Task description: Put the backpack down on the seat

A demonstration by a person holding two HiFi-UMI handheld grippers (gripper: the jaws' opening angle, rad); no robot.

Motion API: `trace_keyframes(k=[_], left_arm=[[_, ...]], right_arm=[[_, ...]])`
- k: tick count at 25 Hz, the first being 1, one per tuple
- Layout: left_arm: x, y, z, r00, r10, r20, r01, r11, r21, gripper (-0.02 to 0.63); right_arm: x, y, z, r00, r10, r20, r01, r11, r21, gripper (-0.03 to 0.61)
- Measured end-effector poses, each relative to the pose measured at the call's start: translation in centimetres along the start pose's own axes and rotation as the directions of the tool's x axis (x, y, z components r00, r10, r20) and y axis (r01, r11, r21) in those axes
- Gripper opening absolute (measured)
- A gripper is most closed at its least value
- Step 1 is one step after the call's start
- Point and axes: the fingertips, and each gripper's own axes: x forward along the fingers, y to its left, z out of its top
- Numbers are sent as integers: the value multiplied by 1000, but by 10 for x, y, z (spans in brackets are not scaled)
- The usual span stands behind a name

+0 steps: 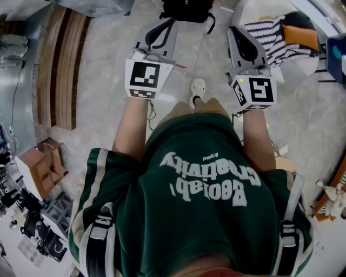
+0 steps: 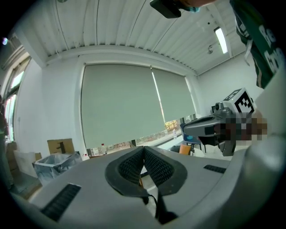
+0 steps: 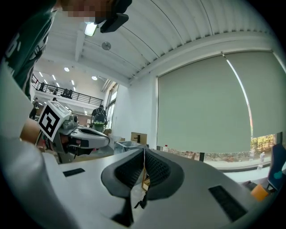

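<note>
Both the left gripper (image 1: 168,24) and the right gripper (image 1: 235,31) are closed pad to pad, holding nothing. What looks like the backpack (image 1: 186,10), black and soft, sits on the floor just ahead, partly cut off. It will likely sag and swing, so a top handle or shoulder strap seems the best hold.
</note>
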Motion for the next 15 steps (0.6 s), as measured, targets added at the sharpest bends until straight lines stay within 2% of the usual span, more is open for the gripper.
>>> trace_keyframes(k=[7, 15], left_arm=[[97, 43, -5, 998, 42, -49, -42, 999, 12, 18], [151, 85, -21, 994, 46, -103, -44, 999, 18, 18]], right_arm=[[87, -68, -7, 999, 50, -9, -51, 999, -10, 34], [160, -92, -21, 996, 81, -33, -80, 997, 17, 34]])
